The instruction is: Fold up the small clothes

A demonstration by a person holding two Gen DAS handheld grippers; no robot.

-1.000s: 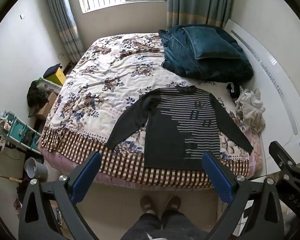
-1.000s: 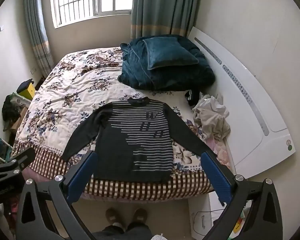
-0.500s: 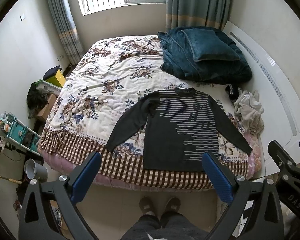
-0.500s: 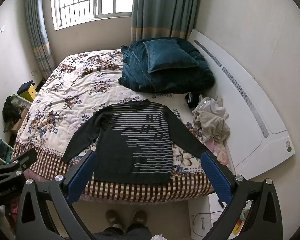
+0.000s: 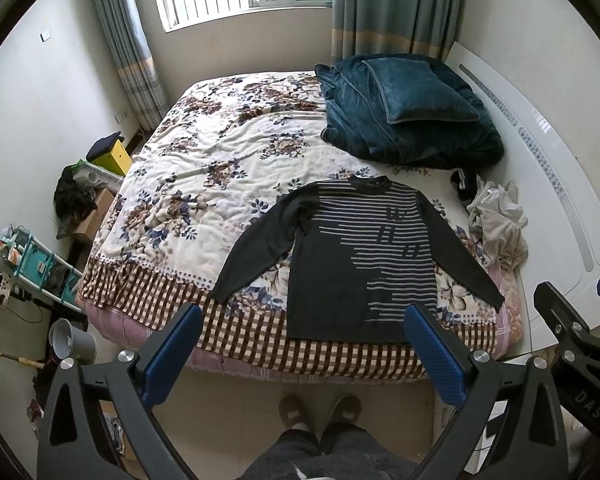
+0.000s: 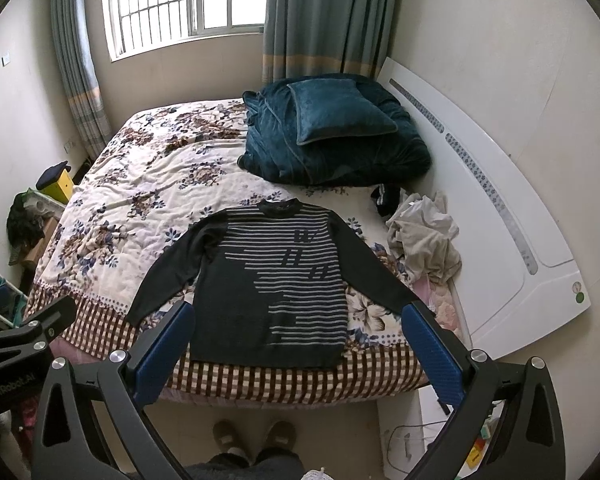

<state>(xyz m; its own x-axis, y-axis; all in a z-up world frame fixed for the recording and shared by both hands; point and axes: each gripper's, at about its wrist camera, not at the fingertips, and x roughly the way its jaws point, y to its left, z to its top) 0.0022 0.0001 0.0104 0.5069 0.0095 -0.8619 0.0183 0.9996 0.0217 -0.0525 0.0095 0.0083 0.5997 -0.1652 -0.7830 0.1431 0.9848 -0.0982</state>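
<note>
A dark grey sweater [image 5: 352, 256] [image 6: 272, 280] with pale stripes lies flat and face up on the near part of the bed, sleeves spread out to both sides, hem toward me. My left gripper [image 5: 304, 354] hangs open well above and in front of the bed edge, holding nothing. My right gripper [image 6: 298, 350] is open too, high over the floor before the sweater's hem, also with nothing in it. Part of the right gripper shows at the right edge of the left wrist view.
The floral bedspread [image 5: 204, 184] covers the bed, with a checked border along the front. A teal blanket and pillow [image 6: 332, 136] sit at the back right. Crumpled beige clothes [image 6: 424, 236] lie right of the sweater. A white headboard [image 6: 500, 208] lines the right. Slippered feet [image 5: 320, 410] stand below.
Both views have tilted up a little, so the sweater and bed sit slightly lower and the window shows more. Both grippers stay open.
</note>
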